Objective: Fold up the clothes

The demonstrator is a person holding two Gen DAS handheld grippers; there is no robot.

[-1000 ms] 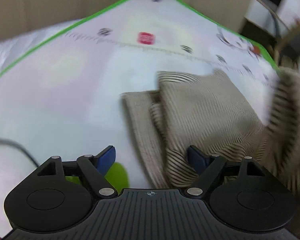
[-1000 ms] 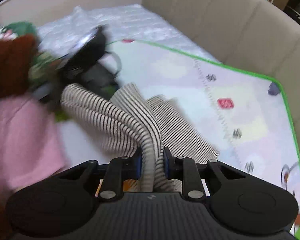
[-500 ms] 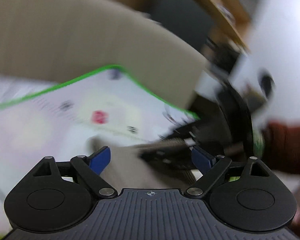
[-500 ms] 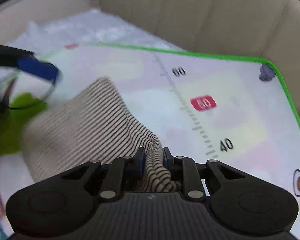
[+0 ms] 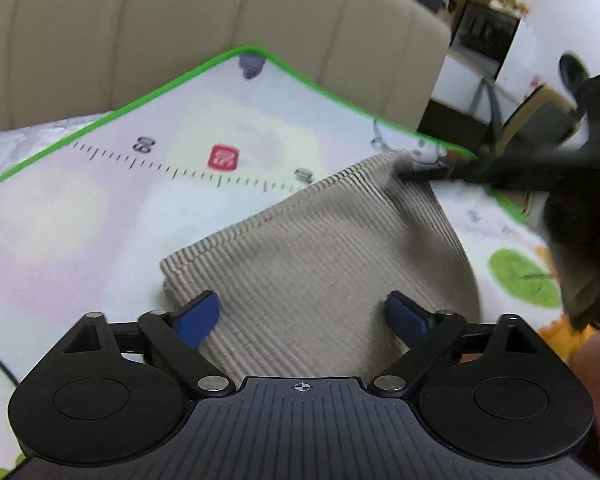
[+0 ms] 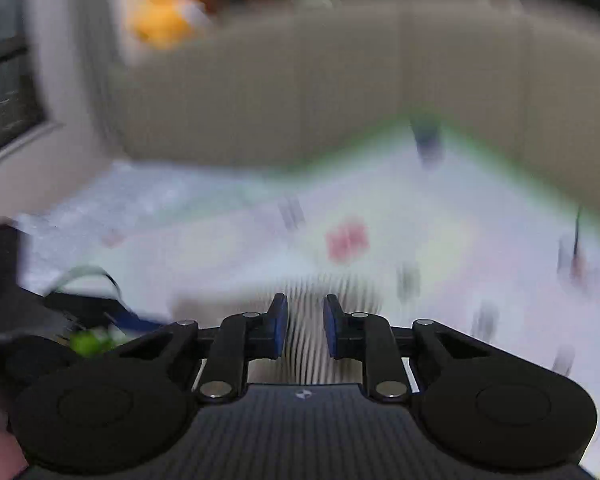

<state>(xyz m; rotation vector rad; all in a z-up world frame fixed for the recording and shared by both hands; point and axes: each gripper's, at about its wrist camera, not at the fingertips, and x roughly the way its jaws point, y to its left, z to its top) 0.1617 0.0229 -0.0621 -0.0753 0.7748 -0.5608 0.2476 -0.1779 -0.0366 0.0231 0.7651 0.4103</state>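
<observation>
- Beige padded headboard [image 5: 180,32] behind, a green-edged play mat [image 5: 80,200] spread below it.
- Striped garment [image 5: 320,264] lies folded on the mat, right of the printed ruler.
- Left claw [image 5: 304,314] hangs over its near edge, fingers wide apart.
- Right claw [image 6: 306,330], badly blurred, has its fingers slightly apart with striped cloth between them; whether it pinches the cloth I can't tell.

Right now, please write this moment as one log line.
left gripper: jaws open over striped garment | right gripper: at garment corner, grip blurred | mat: garment lies folded
</observation>
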